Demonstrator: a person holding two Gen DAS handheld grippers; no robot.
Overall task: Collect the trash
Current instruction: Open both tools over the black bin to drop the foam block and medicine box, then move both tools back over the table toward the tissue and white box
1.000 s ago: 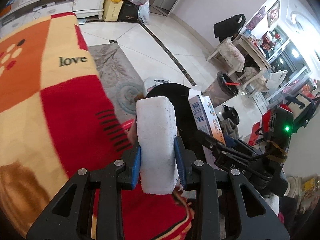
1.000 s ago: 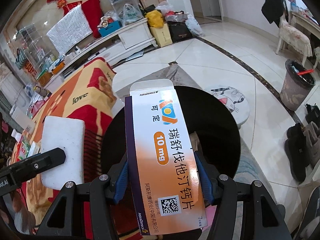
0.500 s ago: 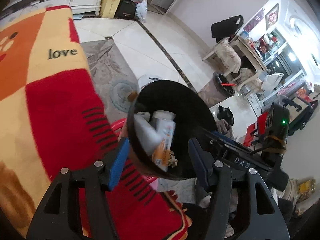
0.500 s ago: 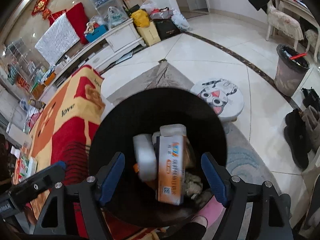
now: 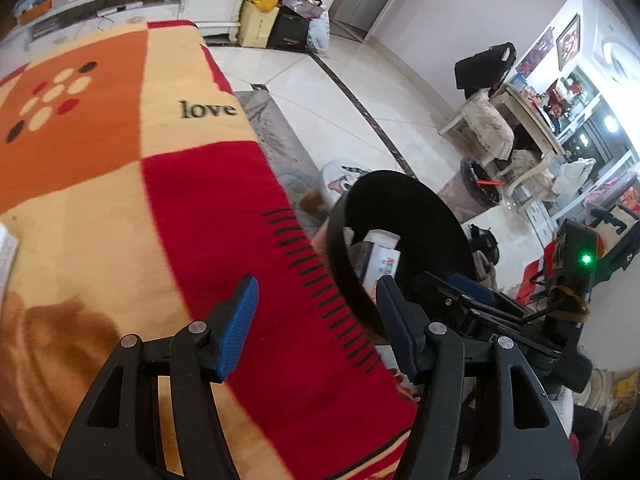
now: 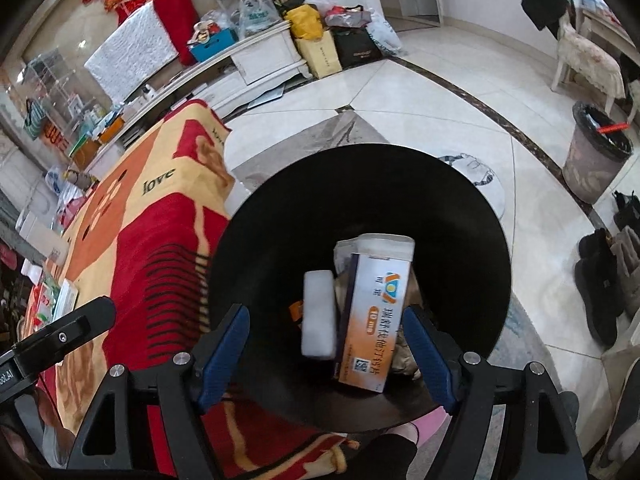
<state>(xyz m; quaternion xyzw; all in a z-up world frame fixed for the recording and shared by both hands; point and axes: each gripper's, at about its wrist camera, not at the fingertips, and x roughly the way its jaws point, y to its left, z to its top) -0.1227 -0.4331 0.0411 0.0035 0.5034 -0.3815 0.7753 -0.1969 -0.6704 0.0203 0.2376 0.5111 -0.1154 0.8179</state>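
Trash — a medicine carton (image 6: pixel 370 316) and white foam block (image 6: pixel 319 314) — is shown inside the black bin (image 6: pixel 280 216). Both are judged light, crushable, best gripped across flat faces. Left gripper (image 5: pixel 316 326) and right gripper (image 6: pixel 328 356) are spread, empty.

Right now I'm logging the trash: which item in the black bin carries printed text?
The orange-and-white medicine box, with Chinese print and a QR code. The white foam block beside it is blank.

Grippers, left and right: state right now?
Left gripper: open, holding nothing.
Right gripper: open, empty, above the black bin.
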